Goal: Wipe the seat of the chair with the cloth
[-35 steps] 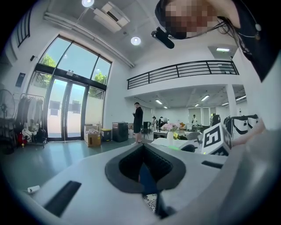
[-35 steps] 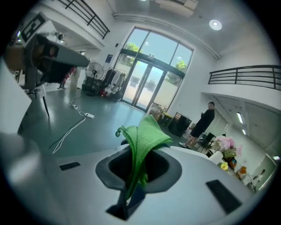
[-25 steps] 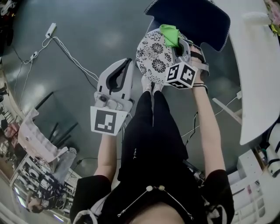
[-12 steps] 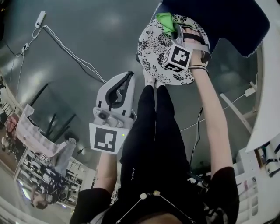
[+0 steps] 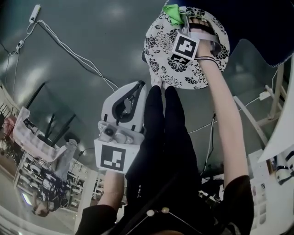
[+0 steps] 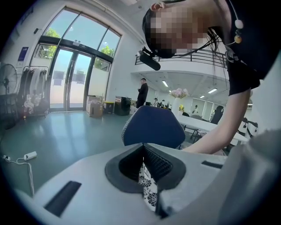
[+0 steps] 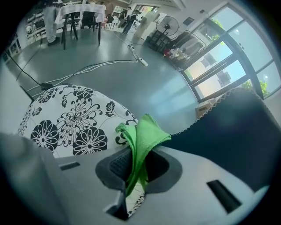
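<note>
Right gripper (image 5: 183, 22) sliding farther across round black-and-white floral chair seat (image 5: 160, 46), pinching crumpled green cloth (image 7: 143, 135); left gripper (image 6: 142, 159) idling near, jaws together, empty.

Two claws (image 5: 132, 93) (image 5: 183, 24), one cloth (image 5: 173, 13), one chair (image 5: 158, 51)

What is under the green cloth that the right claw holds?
The flower-patterned seat spreads below the green cloth, which is pinched in the right claw. The patch straight beneath them is covered.
</note>
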